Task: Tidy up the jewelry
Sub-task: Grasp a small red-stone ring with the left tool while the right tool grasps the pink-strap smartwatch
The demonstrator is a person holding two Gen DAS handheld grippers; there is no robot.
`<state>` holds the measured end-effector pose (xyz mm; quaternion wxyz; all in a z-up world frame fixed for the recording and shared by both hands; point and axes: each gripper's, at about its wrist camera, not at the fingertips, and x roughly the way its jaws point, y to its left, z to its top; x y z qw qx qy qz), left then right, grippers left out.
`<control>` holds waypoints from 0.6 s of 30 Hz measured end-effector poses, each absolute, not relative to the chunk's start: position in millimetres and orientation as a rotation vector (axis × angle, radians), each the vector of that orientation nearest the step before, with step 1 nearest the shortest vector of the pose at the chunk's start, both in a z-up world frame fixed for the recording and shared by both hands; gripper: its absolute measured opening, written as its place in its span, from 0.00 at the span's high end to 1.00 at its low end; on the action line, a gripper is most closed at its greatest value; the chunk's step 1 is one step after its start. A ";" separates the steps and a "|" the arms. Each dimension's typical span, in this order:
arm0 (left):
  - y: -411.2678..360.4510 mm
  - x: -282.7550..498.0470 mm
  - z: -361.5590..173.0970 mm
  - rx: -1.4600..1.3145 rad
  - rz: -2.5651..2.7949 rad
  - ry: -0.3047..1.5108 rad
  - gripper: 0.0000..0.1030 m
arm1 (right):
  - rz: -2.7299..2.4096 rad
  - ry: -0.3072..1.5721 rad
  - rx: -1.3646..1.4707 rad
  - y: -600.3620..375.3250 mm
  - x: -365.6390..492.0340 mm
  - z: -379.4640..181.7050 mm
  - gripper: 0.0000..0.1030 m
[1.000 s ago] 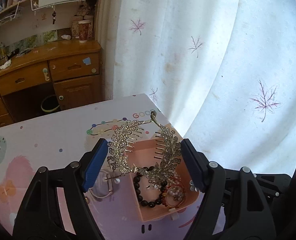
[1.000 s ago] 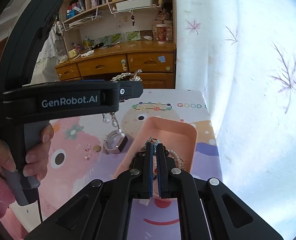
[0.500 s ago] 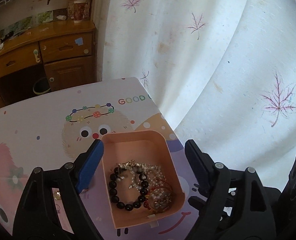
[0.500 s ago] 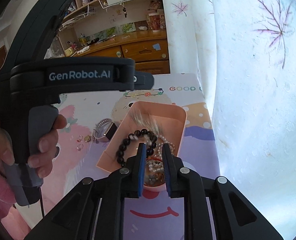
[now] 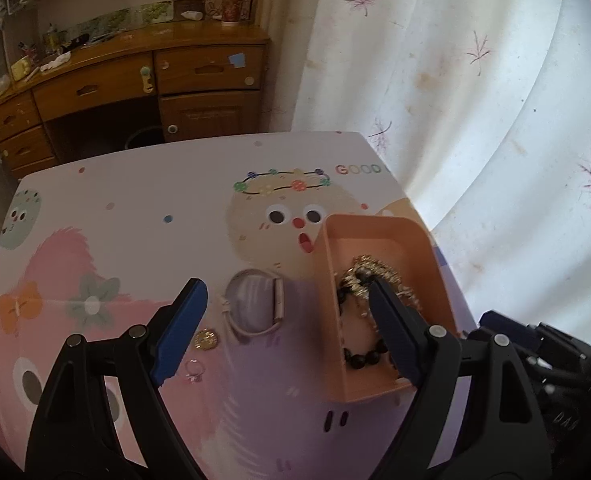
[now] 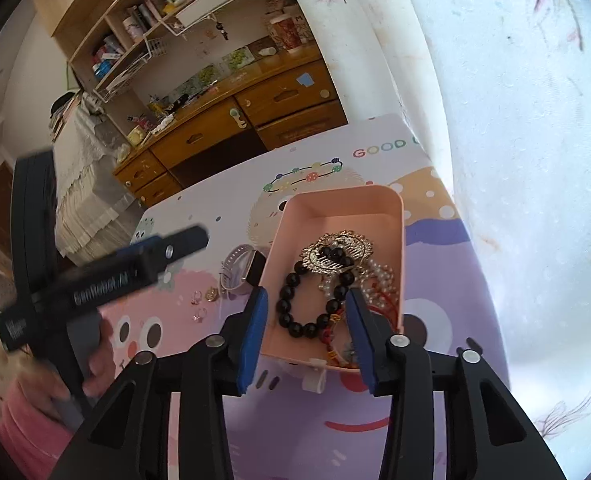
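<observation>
A wooden desk [image 5: 135,80] with drawers stands at the far side — a patterned paper cup [image 5: 233,2] on its top, bookshelves [image 6: 155,20] above. White leaf-print curtain [image 5: 475,80] hangs right — cartoon-printed tabletop [image 5: 135,220] near.

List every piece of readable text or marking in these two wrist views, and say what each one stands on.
"GOOD" – coloured letters on the cartoon table mat, cut off by the curtain after the D; same in the right wrist view.
White brand print on the left gripper's body – motion-blurred, not readable.
"M" – possibly, on the box behind the red patterned cup; uncertain.
Book spines and bottles on the shelves – too small.
Jewelry and pink tray – no text.
</observation>
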<state>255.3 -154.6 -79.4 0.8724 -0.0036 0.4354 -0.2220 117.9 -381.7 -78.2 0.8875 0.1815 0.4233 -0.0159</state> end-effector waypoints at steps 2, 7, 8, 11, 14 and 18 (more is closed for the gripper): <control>-138.9 251.6 -87.8 0.005 -0.433 0.914 0.21 | -0.021 0.884 0.386 -373.1 124.9 -77.2 0.46; -106.1 251.2 -120.2 0.035 -0.383 0.943 0.21 | 0.003 0.900 0.425 -355.5 150.5 -75.7 0.40; -102.5 252.5 -127.3 0.035 -0.381 0.946 0.21 | 0.005 0.907 0.439 -349.3 158.4 -77.6 0.40; -90.7 255.7 -143.5 0.030 -0.381 0.950 0.24 | 0.005 0.930 0.476 -335.8 178.0 -81.3 0.40; -81.2 258.1 -157.5 0.017 -0.385 0.953 0.27 | 0.011 0.969 0.508 -321.4 199.0 -87.7 0.40; -76.4 256.1 -171.5 0.056 -0.409 0.958 0.36 | 0.018 1.040 0.514 -300.9 224.2 -101.7 0.40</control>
